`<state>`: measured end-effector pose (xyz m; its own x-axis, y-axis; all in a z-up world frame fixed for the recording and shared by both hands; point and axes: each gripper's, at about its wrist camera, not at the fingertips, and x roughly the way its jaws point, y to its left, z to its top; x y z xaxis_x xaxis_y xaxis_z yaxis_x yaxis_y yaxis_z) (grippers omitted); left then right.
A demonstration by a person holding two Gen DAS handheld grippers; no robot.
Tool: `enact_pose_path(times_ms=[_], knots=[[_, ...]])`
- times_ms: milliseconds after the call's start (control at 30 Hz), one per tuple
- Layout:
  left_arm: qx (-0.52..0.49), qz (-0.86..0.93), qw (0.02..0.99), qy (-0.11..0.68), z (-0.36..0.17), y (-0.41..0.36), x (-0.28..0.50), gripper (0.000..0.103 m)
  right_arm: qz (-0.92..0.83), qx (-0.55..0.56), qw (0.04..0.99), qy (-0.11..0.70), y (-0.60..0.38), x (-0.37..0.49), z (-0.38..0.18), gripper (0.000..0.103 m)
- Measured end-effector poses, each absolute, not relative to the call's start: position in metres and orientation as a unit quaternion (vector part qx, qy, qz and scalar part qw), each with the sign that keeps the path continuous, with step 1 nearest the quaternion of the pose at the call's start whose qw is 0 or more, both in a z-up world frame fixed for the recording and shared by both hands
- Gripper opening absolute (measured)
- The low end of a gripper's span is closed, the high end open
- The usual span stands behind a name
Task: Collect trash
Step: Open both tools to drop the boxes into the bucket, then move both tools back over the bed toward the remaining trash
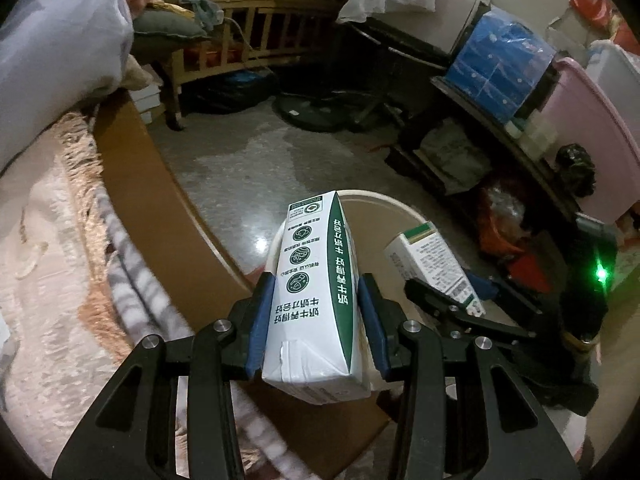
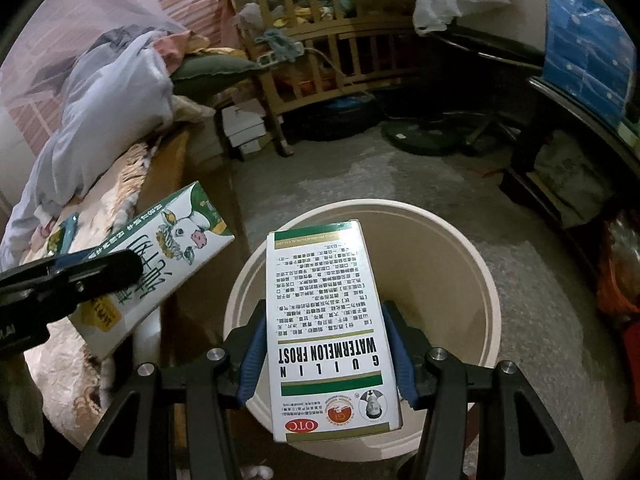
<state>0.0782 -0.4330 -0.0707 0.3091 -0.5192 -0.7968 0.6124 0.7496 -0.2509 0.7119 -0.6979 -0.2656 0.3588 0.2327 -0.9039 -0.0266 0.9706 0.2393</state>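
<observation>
The left gripper (image 1: 318,316) has its jaws clenched on a white-and-green cardboard milk carton (image 1: 316,300) at the near-left rim of a round cream plastic bin (image 2: 486,280) (floor-standing), while the right gripper (image 2: 326,356) jaws clasp a white rectangular medicine box (image 2: 326,320) directly above the bin's opening.

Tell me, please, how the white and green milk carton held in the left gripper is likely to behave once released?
The white and green milk carton looks stiff: its flat faces stay undented between the left gripper pads. Probably light, perhaps empty. Flat-sided, it should drop without rolling, likely towards the cream plastic bucket.
</observation>
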Motion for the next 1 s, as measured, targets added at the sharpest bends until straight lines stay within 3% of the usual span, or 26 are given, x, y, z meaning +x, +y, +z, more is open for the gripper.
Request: enact_pose_path(times_ms=[67,133,200,1000], knots=[[0.046,-0.358,0.805,0.471,-0.069,-0.435,0.078,0.043,0.073,0.099,0.820,0.559,-0.702,0.713,-0.268,0.054],[0.044,-0.360,0.805,0.470,-0.068,-0.433,0.078,0.050,0.063,0.099,0.821,0.559,-0.704,0.714,-0.269,0.063],[0.043,-0.356,0.806,0.471,-0.068,-0.429,0.080,0.050,0.057,0.100,0.821,0.560,-0.706,0.714,-0.270,0.066],[0.080,-0.233,0.867,0.434,-0.044,-0.294,0.087,0.050,0.149,0.078,0.819,0.549,-0.619,0.695,-0.236,0.066]])
